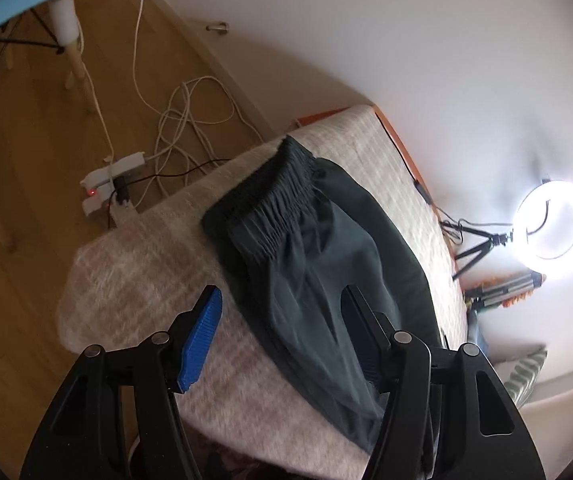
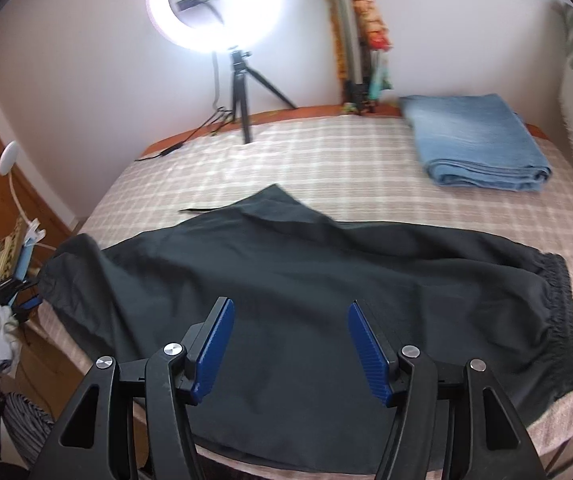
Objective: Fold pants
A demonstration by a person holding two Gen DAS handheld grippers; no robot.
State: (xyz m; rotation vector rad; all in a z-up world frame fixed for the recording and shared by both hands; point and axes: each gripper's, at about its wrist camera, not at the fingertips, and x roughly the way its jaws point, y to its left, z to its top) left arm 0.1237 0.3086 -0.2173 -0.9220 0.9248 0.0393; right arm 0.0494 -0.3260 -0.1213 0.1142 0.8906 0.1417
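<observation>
Dark grey pants (image 2: pixel 306 288) lie spread across the checked blanket on the table (image 2: pixel 326 160), elastic waistband at the right in the right wrist view. In the left wrist view the pants (image 1: pixel 318 252) run away from me, waistband at the far end. My left gripper (image 1: pixel 282 300) is open above the leg end, its right finger over the cloth, holding nothing. It also shows in the right wrist view (image 2: pixel 26 300) at the far left by the leg end. My right gripper (image 2: pixel 290 312) is open and empty above the middle of the pants.
Folded blue jeans (image 2: pixel 478 144) lie at the table's far right. A lit ring light on a tripod (image 2: pixel 214 4) stands at the back edge beside a folded tripod (image 2: pixel 350 48). Cables and a power strip (image 1: pixel 114 184) lie on the wooden floor past the table's end.
</observation>
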